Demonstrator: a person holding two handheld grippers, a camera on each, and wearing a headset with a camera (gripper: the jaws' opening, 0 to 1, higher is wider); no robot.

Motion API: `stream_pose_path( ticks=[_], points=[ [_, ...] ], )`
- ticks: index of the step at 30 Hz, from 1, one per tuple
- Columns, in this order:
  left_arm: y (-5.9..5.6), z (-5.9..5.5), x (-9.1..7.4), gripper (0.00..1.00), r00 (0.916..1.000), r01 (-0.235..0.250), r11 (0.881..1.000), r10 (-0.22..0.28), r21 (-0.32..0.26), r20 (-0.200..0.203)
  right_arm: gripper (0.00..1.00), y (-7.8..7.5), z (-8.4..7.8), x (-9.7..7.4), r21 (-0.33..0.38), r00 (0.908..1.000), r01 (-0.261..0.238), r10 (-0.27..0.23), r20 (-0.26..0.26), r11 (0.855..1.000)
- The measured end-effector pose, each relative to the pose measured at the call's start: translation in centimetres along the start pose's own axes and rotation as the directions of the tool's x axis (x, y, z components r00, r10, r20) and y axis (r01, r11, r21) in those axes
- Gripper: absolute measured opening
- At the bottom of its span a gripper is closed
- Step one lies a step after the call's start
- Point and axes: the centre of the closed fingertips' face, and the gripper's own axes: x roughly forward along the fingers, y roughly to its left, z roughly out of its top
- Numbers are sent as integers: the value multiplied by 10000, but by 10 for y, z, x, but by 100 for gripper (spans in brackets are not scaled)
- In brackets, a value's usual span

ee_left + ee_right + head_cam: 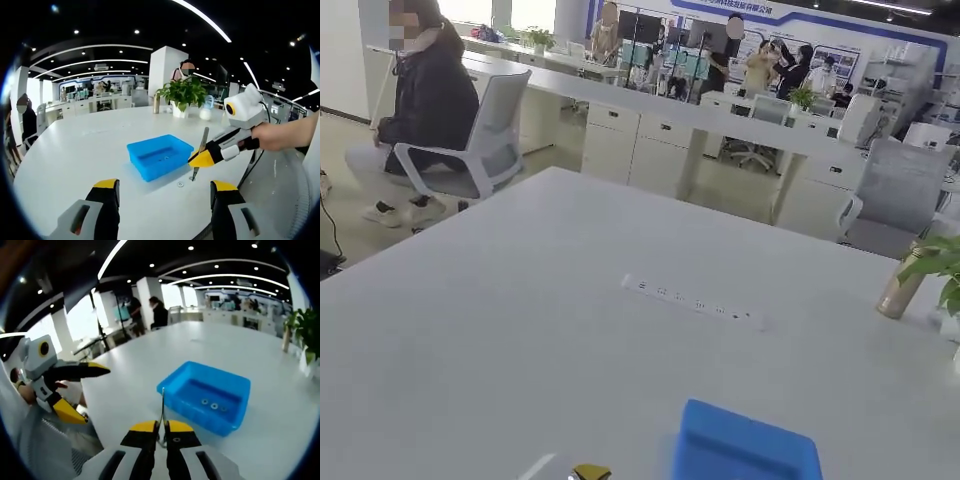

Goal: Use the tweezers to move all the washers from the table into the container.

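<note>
A blue container [159,156] stands on the white table [75,150]. In the right gripper view the container [207,397] holds three washers [214,405]. My right gripper [160,426] is shut on metal tweezers [162,412], whose tips point toward the container's near wall. In the left gripper view the right gripper [220,150] holds the tweezers [200,147] tilted tip-down beside the container, close to a small washer [180,184] on the table. My left gripper [165,187] is open and holds nothing, a little short of that washer. The container [745,445] also sits at the bottom of the head view.
A power strip [695,300] is set into the table's middle. A gold bottle [902,285] and a potted plant [935,265] stand at the right edge. Office chairs, desks and several people are beyond the table. A gripper's yellow tip [590,472] shows at the bottom of the head view.
</note>
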Motion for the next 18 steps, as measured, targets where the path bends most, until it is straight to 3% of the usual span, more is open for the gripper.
stream_pose_path(
  ticks=[18],
  points=[
    [-1,1,-2,73,10000,73,10000,-73,-58,3,3,-13,37,6,-755,9996,-285,278,-106,9967]
  ],
)
